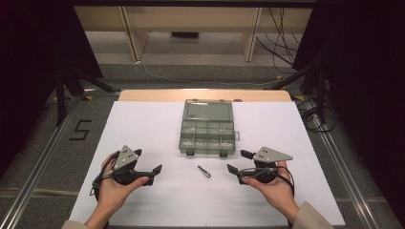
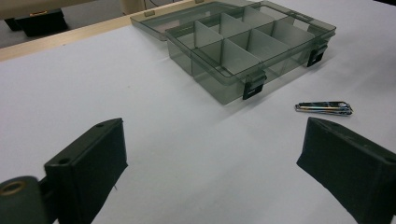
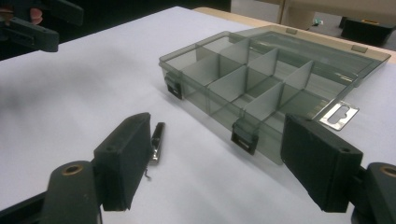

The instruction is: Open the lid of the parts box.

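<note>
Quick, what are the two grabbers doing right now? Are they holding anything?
Left gripper: open, holding nothing.
Right gripper: open, holding nothing; the nail clipper lies on the table between them.

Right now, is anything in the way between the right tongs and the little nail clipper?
No. The nail clipper lies on bare white table, just beside the open right tongs. The compartment box sits farther back, out of the way.
</note>
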The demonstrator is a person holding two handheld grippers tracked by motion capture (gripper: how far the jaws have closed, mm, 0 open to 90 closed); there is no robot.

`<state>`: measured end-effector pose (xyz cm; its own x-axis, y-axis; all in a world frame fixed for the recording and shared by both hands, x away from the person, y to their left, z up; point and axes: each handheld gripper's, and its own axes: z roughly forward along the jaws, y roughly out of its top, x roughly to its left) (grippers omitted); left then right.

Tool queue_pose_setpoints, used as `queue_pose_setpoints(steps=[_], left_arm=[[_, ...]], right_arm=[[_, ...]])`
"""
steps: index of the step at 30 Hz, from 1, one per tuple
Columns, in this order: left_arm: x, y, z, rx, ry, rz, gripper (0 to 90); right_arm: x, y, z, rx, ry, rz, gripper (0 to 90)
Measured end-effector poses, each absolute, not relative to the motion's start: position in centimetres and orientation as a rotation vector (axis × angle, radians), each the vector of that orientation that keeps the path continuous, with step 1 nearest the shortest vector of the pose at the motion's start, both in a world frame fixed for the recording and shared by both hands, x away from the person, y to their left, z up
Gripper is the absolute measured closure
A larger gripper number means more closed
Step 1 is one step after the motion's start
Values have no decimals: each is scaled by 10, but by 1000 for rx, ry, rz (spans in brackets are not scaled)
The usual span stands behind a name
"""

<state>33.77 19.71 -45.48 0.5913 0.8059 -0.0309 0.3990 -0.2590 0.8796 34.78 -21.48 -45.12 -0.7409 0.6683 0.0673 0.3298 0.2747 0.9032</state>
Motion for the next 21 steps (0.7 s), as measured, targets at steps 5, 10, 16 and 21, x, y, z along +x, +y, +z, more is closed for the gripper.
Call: queue_pose_setpoints(steps=[5, 10, 16, 21], left_arm=[[337, 195, -455, 1875, 963, 546, 74], [338, 194, -454, 1877, 959, 548, 83], [338, 193, -454, 1877, 958, 555, 88], [339, 193, -455, 1874, 955, 552, 92]], right_arm=[[345, -217, -451, 920, 2236, 1444, 257], [346, -219, -452, 933, 2233, 1436, 257], [345, -219, -452, 926, 2229, 1436, 257], [347, -218, -453, 935, 2220, 1458, 257]])
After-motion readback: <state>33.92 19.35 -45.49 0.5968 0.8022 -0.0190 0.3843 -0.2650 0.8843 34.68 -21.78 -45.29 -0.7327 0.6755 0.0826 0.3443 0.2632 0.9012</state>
